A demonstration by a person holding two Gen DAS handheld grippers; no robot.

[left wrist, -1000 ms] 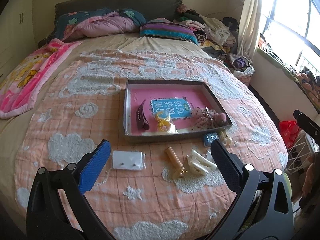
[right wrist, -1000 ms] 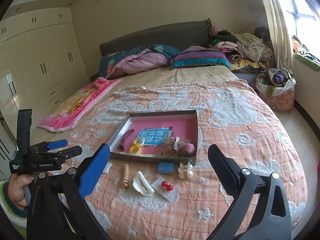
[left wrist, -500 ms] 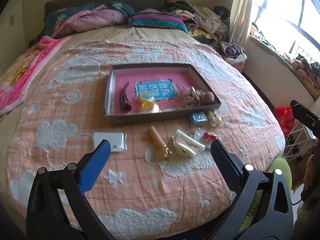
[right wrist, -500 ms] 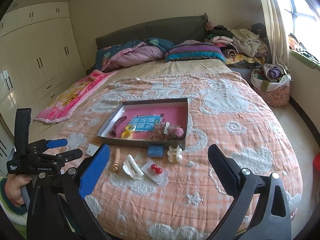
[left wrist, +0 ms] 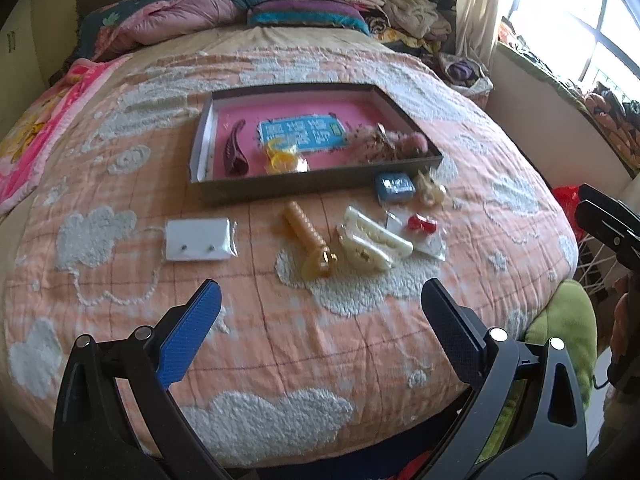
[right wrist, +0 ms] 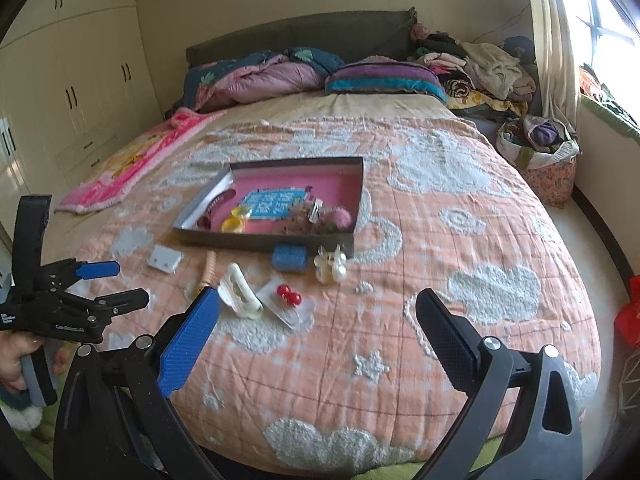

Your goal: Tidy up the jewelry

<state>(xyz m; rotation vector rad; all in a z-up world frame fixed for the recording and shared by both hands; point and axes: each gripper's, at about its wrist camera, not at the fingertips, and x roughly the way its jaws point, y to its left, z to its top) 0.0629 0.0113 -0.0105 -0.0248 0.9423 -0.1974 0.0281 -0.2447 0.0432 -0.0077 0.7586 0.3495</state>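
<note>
A grey tray with a pink floor [left wrist: 218,190] [right wrist: 260,241] lies mid-bed, holding a dark red hair claw [left wrist: 235,154], yellow rings [left wrist: 282,158], a blue card [left wrist: 300,132] and a pink fluffy piece [left wrist: 384,144]. In front of it lie a white earring card [left wrist: 198,239] [right wrist: 164,258], a beaded amber clip [left wrist: 310,238], a white claw clip [left wrist: 374,238] [right wrist: 240,290], red earrings in a packet [left wrist: 420,226] [right wrist: 289,296], a blue box [left wrist: 395,186] [right wrist: 289,257] and a pearl clip [left wrist: 430,188] [right wrist: 331,266]. My left gripper [left wrist: 320,322] [right wrist: 110,284] and right gripper [right wrist: 318,326] are open, empty, near the bed's front edge.
The bed has an orange quilt with white clouds [left wrist: 360,340]. Pillows and bedding [right wrist: 280,76] lie at the head, a clothes pile [right wrist: 480,64] at the right. A wardrobe [right wrist: 60,92] stands left. A red bag [right wrist: 628,316] and a fabric basket [right wrist: 548,160] stand on the floor at right.
Both grippers have drawn back and risen from the bed, so the tray and loose items look smaller and farther. Both stayed open and empty.
</note>
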